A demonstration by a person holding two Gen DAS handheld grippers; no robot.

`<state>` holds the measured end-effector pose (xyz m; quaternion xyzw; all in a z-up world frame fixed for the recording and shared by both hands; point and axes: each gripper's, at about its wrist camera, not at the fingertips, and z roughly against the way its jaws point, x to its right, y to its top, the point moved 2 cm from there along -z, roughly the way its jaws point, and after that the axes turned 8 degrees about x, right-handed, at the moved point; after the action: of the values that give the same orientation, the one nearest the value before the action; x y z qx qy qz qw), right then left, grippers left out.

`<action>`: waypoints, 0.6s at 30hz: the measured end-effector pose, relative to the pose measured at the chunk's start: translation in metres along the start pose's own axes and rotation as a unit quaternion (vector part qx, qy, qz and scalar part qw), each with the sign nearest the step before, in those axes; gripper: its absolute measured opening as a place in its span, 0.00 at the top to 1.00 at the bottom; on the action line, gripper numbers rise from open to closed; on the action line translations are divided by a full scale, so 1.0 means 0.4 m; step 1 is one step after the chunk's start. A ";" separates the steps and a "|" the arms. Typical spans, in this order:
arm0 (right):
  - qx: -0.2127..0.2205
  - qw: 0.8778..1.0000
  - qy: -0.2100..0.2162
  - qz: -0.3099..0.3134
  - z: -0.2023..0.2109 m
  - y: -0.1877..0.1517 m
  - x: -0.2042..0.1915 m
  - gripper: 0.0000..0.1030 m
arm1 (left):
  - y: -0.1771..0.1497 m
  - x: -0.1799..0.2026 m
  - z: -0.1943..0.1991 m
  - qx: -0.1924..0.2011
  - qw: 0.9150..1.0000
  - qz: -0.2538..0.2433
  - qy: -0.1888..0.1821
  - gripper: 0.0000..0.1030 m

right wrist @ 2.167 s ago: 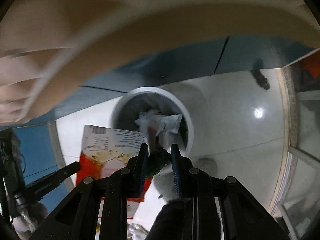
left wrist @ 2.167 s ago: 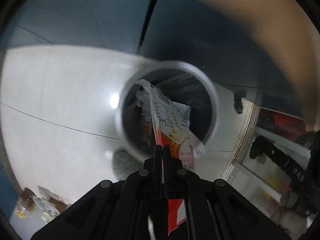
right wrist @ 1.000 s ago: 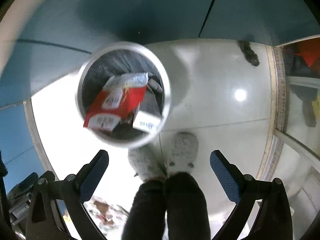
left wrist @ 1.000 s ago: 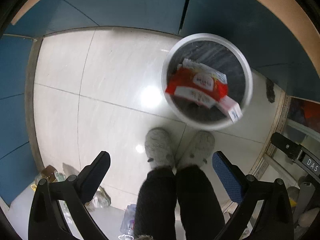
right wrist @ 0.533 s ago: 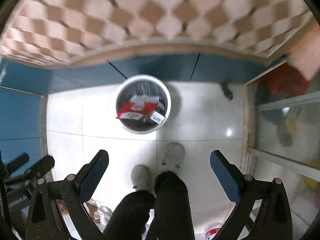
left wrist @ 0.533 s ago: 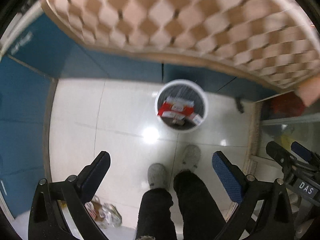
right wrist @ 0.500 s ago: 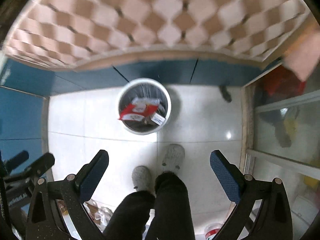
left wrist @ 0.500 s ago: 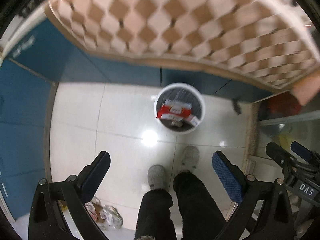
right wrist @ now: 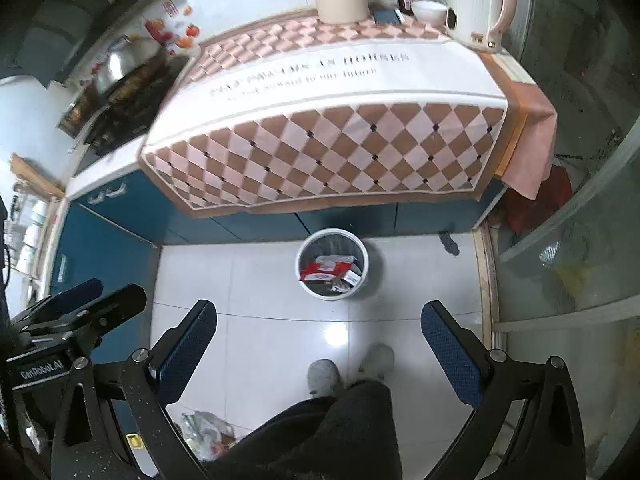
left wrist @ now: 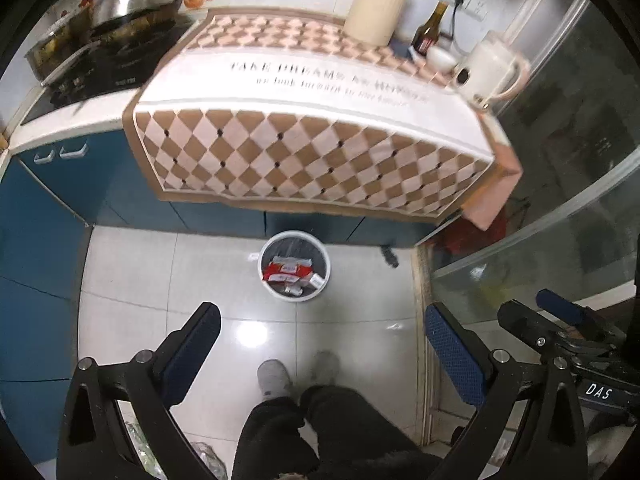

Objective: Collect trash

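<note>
The left gripper hangs high above the white tiled floor, its jaws spread wide with nothing between them; the right gripper is the same, jaws wide apart and empty. Well beyond and below both pairs of jaws stands a round white trash bin, close against the blue cabinets under the bench. Inside the bin lies a red and white wrapper on top of other crumpled packets; from the right wrist view the bin and the wrapper sit just ahead of the gap between the jaws. Beneath the jaws are the person's dark trouser legs and grey slippers. The bench carries a checkered cloth, a white kettle, a dark bottle and a cream holder of utensils. Near the left jaw, low on the floor, lie some clear plastic scraps.
</note>
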<state>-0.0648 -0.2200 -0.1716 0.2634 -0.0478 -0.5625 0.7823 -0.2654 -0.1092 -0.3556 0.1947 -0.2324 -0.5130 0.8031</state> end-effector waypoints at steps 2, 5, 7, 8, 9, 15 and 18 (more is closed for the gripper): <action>0.010 1.000 0.012 0.002 0.051 0.010 -0.003 0.00 | 0.008 0.012 0.035 0.013 1.000 0.001 0.002 0.00; 0.021 0.999 0.024 0.017 0.097 0.017 -0.007 0.00 | 0.019 0.019 0.085 0.029 1.000 0.009 0.005 0.00; 0.020 0.999 0.031 0.024 0.114 0.023 -0.003 0.00 | 0.023 0.027 0.111 0.039 0.999 0.012 0.001 0.00; 0.019 0.999 0.037 0.026 0.123 0.026 -0.001 0.00 | 0.025 0.032 0.120 0.042 0.999 0.010 0.000 0.00; 0.020 0.999 0.040 0.027 0.127 0.026 0.003 0.00 | 0.024 0.032 0.122 0.044 0.999 0.009 0.000 0.00; 0.023 0.997 0.056 0.038 0.149 0.035 0.005 0.00 | 0.016 0.031 0.139 0.053 0.998 0.015 0.002 0.00; 0.022 0.997 0.061 0.041 0.151 0.040 0.003 0.00 | 0.011 0.034 0.137 0.046 0.999 0.015 -0.006 0.00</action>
<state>-0.0733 -0.2390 -0.1126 0.3119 -0.0232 -0.5119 0.8001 -0.2886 -0.1238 -0.3062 0.2249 -0.2633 -0.4905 0.7997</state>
